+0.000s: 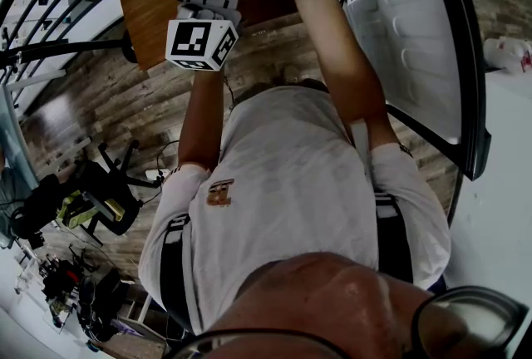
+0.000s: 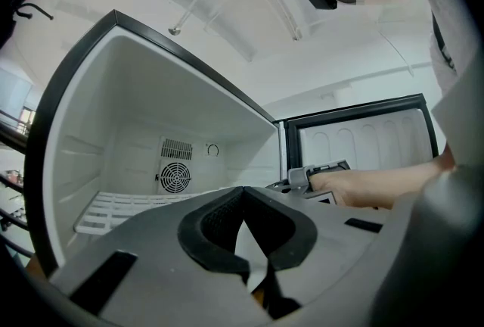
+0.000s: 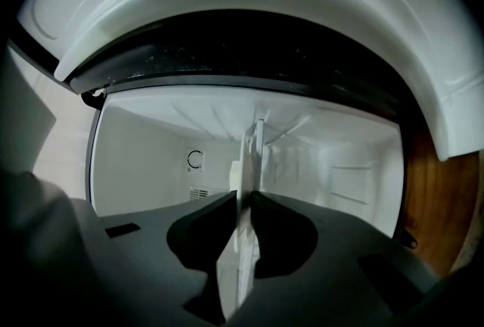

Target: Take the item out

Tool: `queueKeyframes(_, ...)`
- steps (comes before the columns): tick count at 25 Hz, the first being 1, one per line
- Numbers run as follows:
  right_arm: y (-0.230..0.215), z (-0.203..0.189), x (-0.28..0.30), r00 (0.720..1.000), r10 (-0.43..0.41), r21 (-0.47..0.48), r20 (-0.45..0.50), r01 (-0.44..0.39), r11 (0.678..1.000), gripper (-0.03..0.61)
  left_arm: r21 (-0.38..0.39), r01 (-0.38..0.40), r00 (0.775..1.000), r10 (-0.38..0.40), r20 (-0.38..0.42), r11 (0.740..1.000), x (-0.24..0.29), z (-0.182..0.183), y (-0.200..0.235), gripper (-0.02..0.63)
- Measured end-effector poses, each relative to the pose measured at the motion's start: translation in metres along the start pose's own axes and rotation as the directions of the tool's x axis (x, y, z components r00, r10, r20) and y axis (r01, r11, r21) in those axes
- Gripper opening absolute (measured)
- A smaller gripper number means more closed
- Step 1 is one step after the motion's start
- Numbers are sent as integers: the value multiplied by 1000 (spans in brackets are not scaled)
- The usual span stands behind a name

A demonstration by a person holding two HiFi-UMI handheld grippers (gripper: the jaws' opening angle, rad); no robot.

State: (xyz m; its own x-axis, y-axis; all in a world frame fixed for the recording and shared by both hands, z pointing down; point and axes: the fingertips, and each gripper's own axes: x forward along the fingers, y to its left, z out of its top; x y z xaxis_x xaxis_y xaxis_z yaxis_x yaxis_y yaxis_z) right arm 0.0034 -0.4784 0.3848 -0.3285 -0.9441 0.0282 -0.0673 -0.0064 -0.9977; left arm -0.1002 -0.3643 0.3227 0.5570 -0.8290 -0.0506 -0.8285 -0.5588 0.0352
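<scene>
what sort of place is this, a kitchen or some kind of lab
Likely a lab or test room, not a home kitchen. There is an open, nearly bare fridge with a fan and wire shelf, a wood-look floor, and stands and cables cluttering it at the left.

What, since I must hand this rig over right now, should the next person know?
Left gripper: fingers shut, empty, held in front of the open fridge.
Right gripper: shut on the edge of the white rack, reaching into the fridge.
Rack: lying in the compartment, not yet out.
Done: door open, rack gripped.
Left: draw the rack out of the fridge, probably straight toward you.
</scene>
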Motion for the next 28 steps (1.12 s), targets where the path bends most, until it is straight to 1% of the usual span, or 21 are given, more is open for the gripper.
queueKeyframes(18,-3,-6,-15,1000,11,95,22,-13,995,52,-4,5,1000,-5,-10,1000,-1,-5,-2,18)
queueKeyframes(28,12,-9,-40,998,55,109,24,-58,992,51,-7,12,1000,-12,-11,1000,-4,-5,-6,18)
